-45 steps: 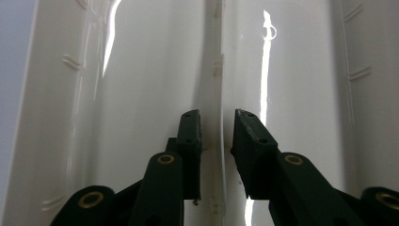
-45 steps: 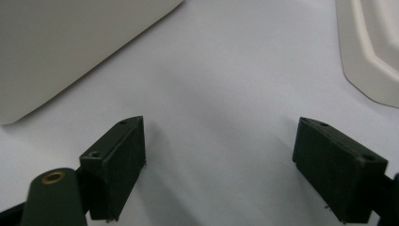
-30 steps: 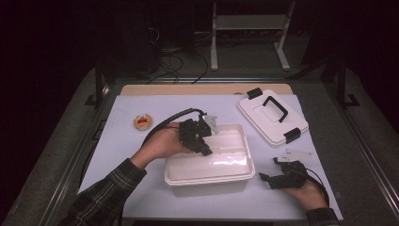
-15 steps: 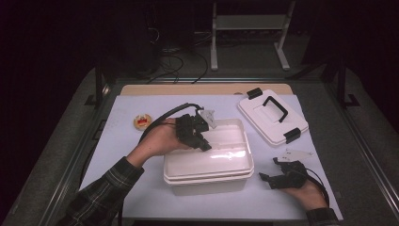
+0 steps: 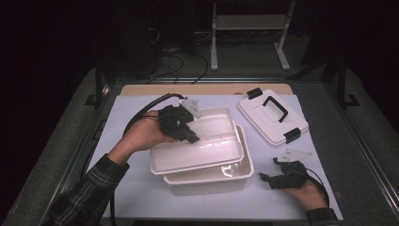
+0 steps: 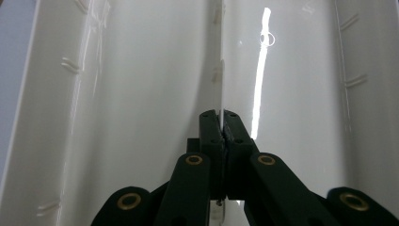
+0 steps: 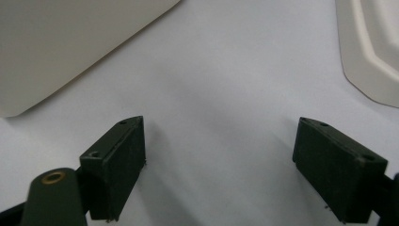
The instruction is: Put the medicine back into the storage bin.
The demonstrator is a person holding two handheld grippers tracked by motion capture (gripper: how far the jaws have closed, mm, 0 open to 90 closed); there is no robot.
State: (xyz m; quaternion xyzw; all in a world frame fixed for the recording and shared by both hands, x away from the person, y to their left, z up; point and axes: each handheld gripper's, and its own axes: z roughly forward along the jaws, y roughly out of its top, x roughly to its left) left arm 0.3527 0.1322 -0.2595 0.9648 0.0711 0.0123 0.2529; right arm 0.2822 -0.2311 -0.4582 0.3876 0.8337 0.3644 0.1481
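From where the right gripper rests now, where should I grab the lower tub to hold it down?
Take the lower tub by its right-hand rim, coming from the right with one finger each side of the wall. That rim is exposed where the lifted inner tray, held by the left gripper, tilts away. The right gripper already sits open beside it.

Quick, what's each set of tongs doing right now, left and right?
Left tongs: closed on the rim of the inner tray, lifted out of the white bin.
Right tongs: open, holding nothing, over the table.
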